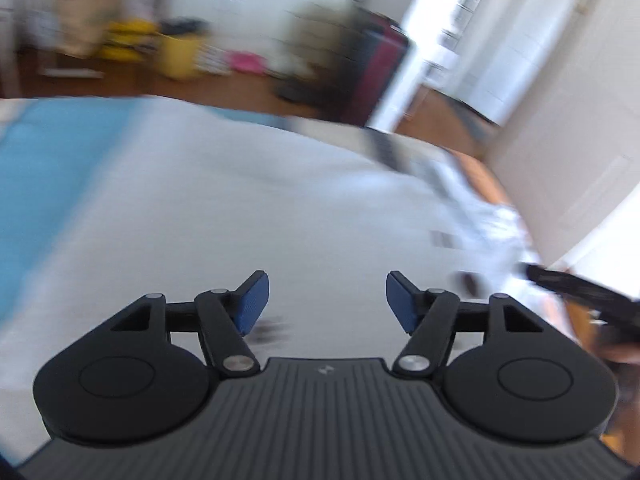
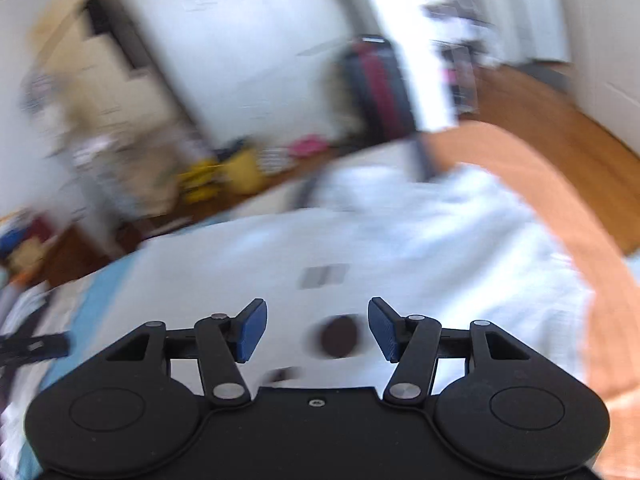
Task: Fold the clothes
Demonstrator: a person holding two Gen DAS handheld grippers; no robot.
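Both views are smeared by motion. A white garment [image 1: 260, 200] lies spread flat below my left gripper [image 1: 328, 280], which is open with nothing between its blue pads [image 1: 254, 304]. In the right wrist view the same white garment [image 2: 440, 240] shows a grey label [image 2: 324, 276] and a dark round mark [image 2: 339, 336]. My right gripper [image 2: 317, 304] hovers over it, open, with only cloth behind the gap. The garment's far part looks rumpled.
A light blue sheet [image 1: 48, 180] [image 2: 96, 292] borders the garment on the left, an orange surface [image 2: 560, 200] on the right. A blurred black object [image 1: 580, 296] juts in at the right edge. Beyond lie wood floor, a dark suitcase [image 1: 372, 68] and yellow items [image 2: 224, 176].
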